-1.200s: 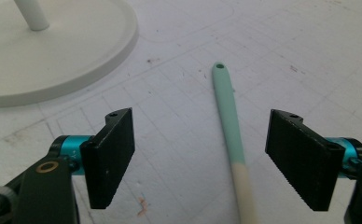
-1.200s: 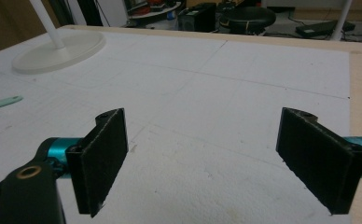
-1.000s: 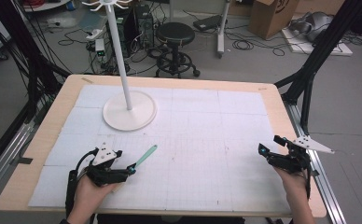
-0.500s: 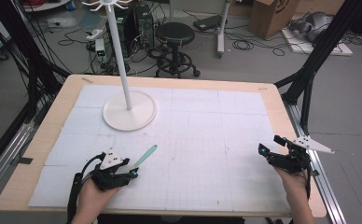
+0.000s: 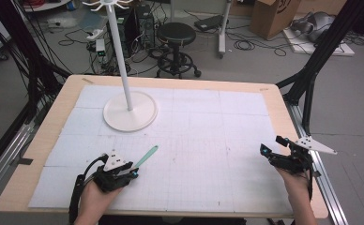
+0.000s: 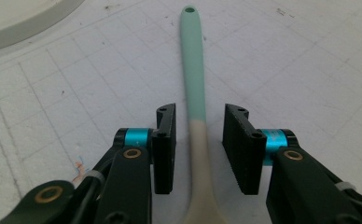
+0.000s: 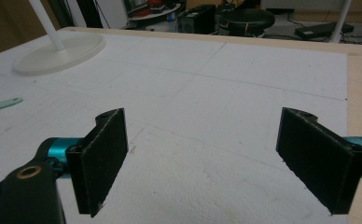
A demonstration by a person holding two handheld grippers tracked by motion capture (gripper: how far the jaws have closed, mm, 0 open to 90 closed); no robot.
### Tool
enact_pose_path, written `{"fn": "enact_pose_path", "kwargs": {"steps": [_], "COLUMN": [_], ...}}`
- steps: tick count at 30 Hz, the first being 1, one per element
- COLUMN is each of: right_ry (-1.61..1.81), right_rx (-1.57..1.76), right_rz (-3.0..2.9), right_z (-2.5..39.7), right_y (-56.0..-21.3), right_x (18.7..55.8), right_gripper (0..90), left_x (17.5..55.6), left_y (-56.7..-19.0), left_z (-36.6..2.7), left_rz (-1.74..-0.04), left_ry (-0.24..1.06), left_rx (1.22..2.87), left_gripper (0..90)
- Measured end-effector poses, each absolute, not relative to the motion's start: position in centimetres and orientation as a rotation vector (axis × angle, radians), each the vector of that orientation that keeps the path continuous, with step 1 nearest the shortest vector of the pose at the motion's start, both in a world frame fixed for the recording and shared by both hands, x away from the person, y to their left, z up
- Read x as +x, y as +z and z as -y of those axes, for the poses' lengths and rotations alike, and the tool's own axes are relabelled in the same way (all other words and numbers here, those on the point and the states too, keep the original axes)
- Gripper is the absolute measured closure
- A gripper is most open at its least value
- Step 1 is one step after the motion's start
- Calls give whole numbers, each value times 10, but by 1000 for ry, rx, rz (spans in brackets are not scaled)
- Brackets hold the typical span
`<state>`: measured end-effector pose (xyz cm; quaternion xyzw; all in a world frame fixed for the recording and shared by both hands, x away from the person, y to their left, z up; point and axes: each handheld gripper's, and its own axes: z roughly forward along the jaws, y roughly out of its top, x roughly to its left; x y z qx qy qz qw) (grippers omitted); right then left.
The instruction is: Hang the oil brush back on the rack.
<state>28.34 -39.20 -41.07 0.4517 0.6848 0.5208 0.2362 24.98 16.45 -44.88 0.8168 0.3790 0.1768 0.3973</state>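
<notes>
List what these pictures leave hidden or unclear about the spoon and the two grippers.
- Spoon bowl: cut off by the bottom edge of the left gripper view; in the high view the left gripper covers it.
- Whether the jaws touch the handle: a gap shows on both sides, contact underneath cannot be told.
- Stand top: cut off by the high view's upper edge.
- Right gripper: open, holding nothing.
</notes>
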Motion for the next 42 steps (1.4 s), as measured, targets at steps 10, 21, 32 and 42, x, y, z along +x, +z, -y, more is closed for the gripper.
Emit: {"fn": "enact_pose_path", "kwargs": {"steps": [10,21,32,42], "right_ry": [1426,1435,1437,1437], "right_rx": [1236,1243,1246,1255], "right_rz": [-1879,-1873,-1874,-1869], "right_z": [392,393,393,393], "right_y": [-410,-410,-409,-410], "right_x": [283,282,282,282], "right_gripper": [156,156,156,156], "left_x": [252,249,251,257], "left_y": [-446,-447,-448,-430], "left_z": [-161,-159,-165,-180], "left_rz": [-962,-991,-959,-910], "left_ry": [437,455,430,461], "left_rx": [2098,2082,2059,1924], "left_gripper": [769,790,821,823]}}
